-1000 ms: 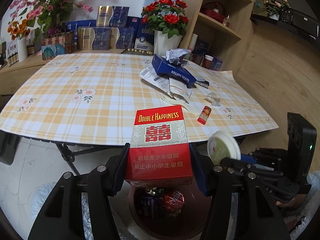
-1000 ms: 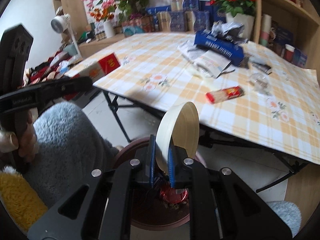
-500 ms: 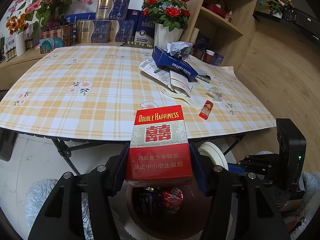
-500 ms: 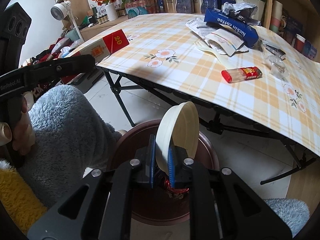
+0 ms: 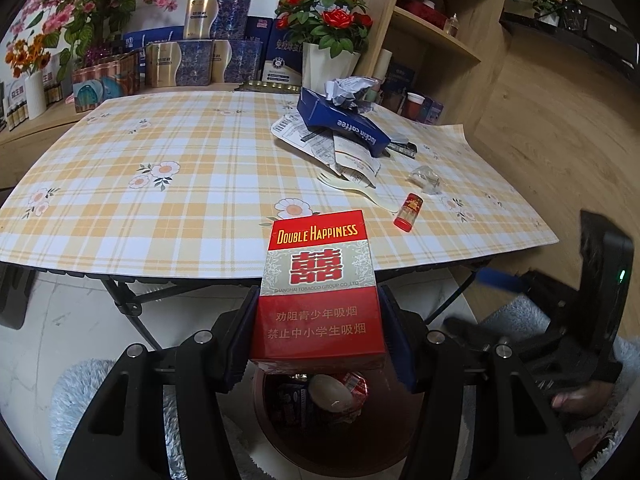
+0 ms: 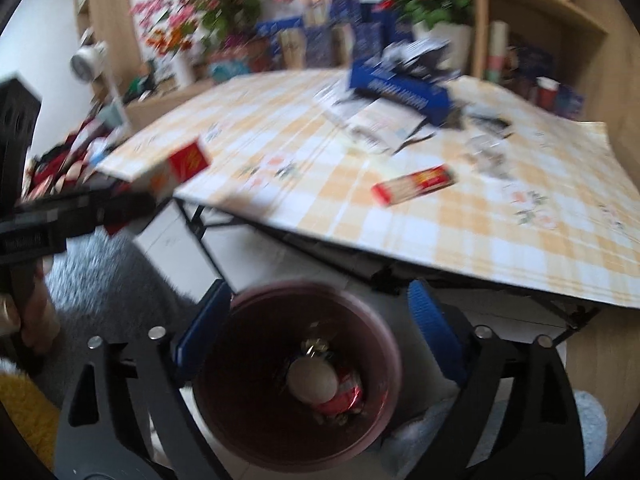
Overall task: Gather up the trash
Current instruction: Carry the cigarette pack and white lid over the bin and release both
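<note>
Holding the red cigarette pack (image 5: 318, 292) squarely between both pads, your left gripper (image 5: 318, 328) hangs over the dark red bin (image 5: 280, 432), which sits directly below and just ahead of the fingertips. Through the gap under the pack you can see a pale round lid (image 5: 330, 394) lying on wrappers at the bottom. Ahead and to the right of the gripper, on the checked table (image 5: 120, 200), more trash waits: a red lighter (image 5: 408, 213), a pale plastic fork (image 5: 360, 192), a blue coffee box (image 5: 348, 128) on torn papers, and a scrap of clear plastic (image 5: 426, 178).

From the right wrist view, which is smeared by motion, your right gripper (image 6: 316, 340) has its blue pads spread wide with nothing between them. The bin's rim (image 6: 256, 296) lies straight beneath the fingers, with the round lid (image 6: 312, 380) inside. Off to the left, the other gripper carries the pack (image 6: 180, 168) above the table edge.

Watch the release: in the left view the pack's body reaches forward of the bin's far rim, so letting go while tilted could, I judge, tip it onto the floor. With both grippers crowding one opening, a swing of the free one could clip the pack or the table edge.
</note>
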`<state>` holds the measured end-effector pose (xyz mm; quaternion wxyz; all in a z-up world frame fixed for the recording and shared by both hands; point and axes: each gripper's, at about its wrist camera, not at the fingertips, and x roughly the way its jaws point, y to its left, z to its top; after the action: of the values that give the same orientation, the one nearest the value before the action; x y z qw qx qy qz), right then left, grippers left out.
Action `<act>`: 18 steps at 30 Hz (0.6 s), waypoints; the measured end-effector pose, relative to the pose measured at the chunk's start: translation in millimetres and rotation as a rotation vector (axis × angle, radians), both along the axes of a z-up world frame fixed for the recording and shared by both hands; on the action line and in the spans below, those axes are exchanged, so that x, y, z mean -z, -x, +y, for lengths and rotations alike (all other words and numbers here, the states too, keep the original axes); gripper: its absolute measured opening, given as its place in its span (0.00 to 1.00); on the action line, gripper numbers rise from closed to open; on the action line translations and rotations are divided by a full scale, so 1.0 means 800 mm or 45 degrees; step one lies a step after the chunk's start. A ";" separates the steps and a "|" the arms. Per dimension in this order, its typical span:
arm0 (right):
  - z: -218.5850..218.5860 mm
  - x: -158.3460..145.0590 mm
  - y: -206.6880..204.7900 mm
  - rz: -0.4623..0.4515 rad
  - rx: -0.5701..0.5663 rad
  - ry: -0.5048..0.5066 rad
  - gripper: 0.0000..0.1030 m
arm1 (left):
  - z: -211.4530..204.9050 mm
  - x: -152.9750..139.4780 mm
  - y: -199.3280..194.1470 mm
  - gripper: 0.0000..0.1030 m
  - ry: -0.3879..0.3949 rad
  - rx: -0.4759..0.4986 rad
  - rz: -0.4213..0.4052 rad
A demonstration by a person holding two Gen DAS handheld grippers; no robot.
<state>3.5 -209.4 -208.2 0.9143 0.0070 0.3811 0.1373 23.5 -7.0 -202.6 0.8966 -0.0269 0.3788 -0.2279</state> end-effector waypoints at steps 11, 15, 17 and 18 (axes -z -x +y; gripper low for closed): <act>-0.036 -0.007 -0.007 -0.047 0.199 -0.050 0.94 | -0.033 0.010 0.007 0.55 -0.108 0.130 0.010; -0.040 -0.005 -0.006 -0.042 0.215 -0.064 0.94 | -0.043 0.017 0.007 0.55 -0.151 0.165 0.027; -0.040 -0.005 -0.006 -0.038 0.216 -0.064 0.94 | -0.047 0.020 0.008 0.55 -0.167 0.180 0.032; -0.041 -0.005 -0.006 -0.039 0.214 -0.063 0.94 | -0.049 0.021 0.008 0.55 -0.175 0.187 0.032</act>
<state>8.5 -241.8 -204.4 0.9278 0.0594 0.3617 0.0695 16.9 -45.9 -219.2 0.8724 0.0595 0.4057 -0.2662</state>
